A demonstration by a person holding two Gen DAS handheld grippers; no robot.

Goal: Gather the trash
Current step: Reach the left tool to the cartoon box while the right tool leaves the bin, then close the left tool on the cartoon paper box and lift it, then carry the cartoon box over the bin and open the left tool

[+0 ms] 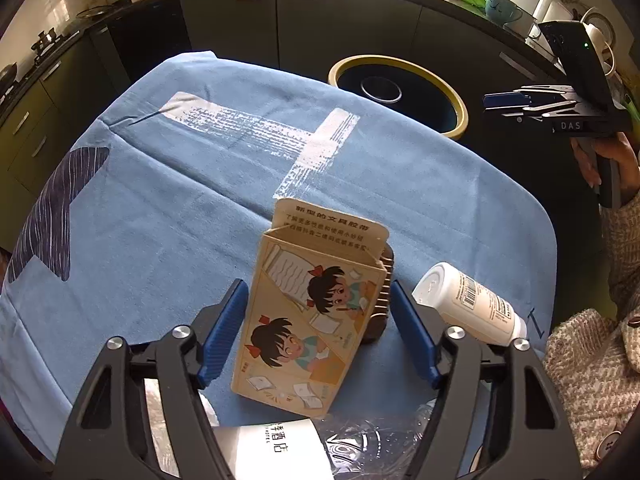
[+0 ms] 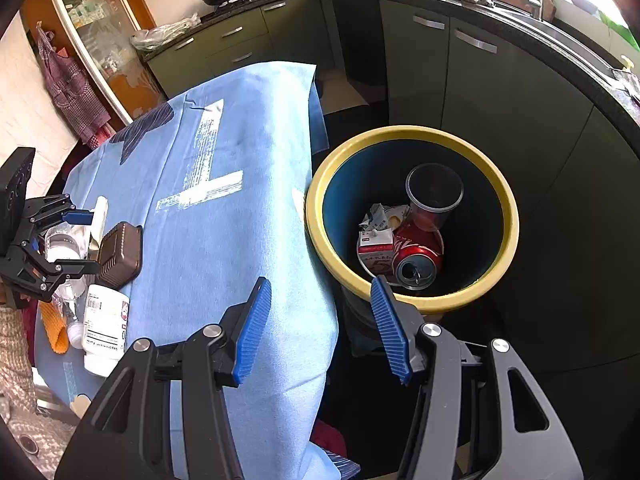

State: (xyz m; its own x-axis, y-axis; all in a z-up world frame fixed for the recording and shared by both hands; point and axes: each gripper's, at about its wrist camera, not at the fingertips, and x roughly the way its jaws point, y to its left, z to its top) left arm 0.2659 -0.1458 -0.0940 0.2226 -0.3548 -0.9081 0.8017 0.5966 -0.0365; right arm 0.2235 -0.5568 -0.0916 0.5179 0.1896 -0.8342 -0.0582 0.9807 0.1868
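Observation:
A tan cartoon-printed carton (image 1: 308, 312) stands upright on the blue tablecloth (image 1: 180, 184), between the open blue fingers of my left gripper (image 1: 316, 332), which do not touch it. A brown ribbed box (image 1: 382, 300) sits just behind it, and a white bottle (image 1: 468, 304) lies to the right. My right gripper (image 2: 320, 332) is open and empty, just short of the near rim of the yellow-rimmed bin (image 2: 412, 216) beside the table. The bin holds a red can (image 2: 416, 256), a clear cup (image 2: 434, 196) and a small carton (image 2: 374, 246). The left gripper (image 2: 86, 240) also shows in the right wrist view.
A white paper cup (image 1: 276, 448) and crumpled clear plastic (image 1: 372, 440) lie under my left gripper. An orange item (image 2: 54, 326) lies at the table's near edge. Dark green kitchen cabinets (image 2: 472, 80) curve behind the bin. The bin (image 1: 400, 92) stands off the table's far right corner.

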